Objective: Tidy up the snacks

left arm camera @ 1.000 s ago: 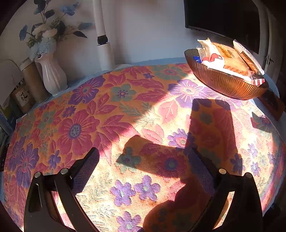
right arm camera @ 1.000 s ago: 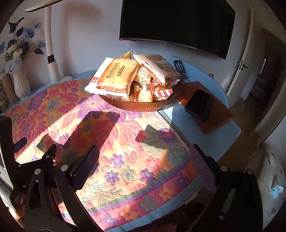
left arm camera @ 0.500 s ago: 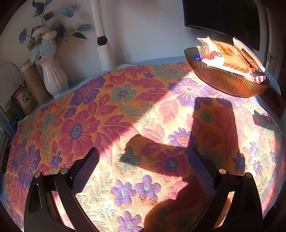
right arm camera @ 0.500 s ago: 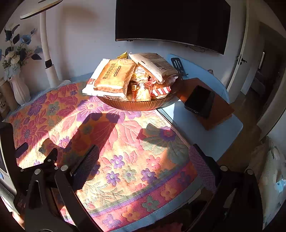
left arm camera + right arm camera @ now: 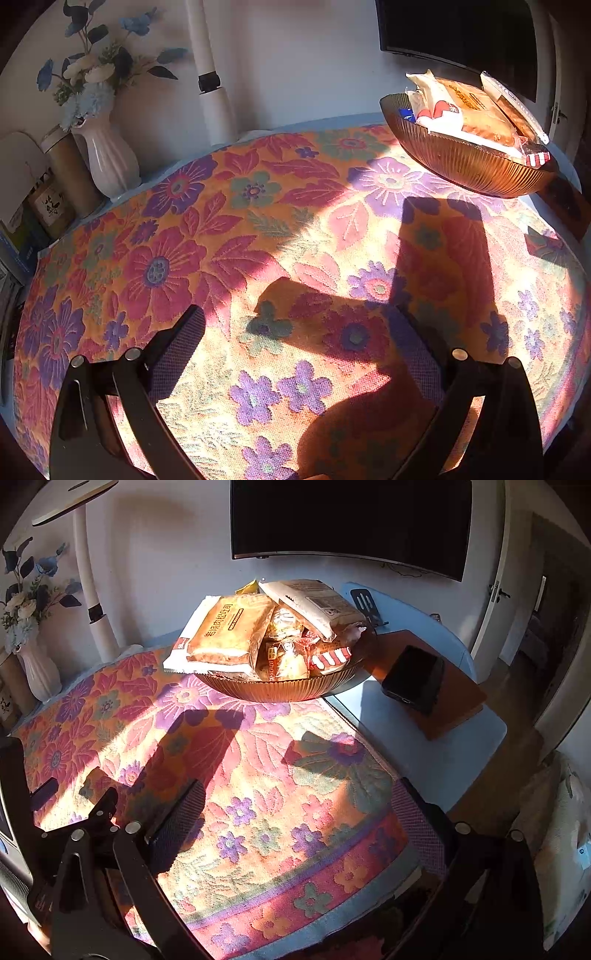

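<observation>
An amber ribbed glass bowl (image 5: 280, 690) piled with several snack packets stands at the far edge of the floral tablecloth (image 5: 258, 775). A large bread packet (image 5: 229, 631) lies on top at its left, and a red-white striped packet (image 5: 330, 657) at its front right. In the left wrist view the bowl (image 5: 469, 166) sits at the upper right. My left gripper (image 5: 299, 343) is open and empty above the cloth, well short of the bowl. My right gripper (image 5: 299, 812) is open and empty above the cloth's near right edge. The left gripper's body (image 5: 55, 827) shows at the lower left of the right wrist view.
A white vase with blue flowers (image 5: 105, 158) and a round tin (image 5: 68, 177) stand at the far left. A white lamp pole (image 5: 214, 81) rises at the back. A black phone (image 5: 413, 679) lies on a brown board (image 5: 454, 705) right of the bowl. A TV (image 5: 351, 520) hangs behind.
Both grippers have drifted slightly forward and the right wrist view has shifted a little left. Both stay open and empty. Nothing on the table has moved.
</observation>
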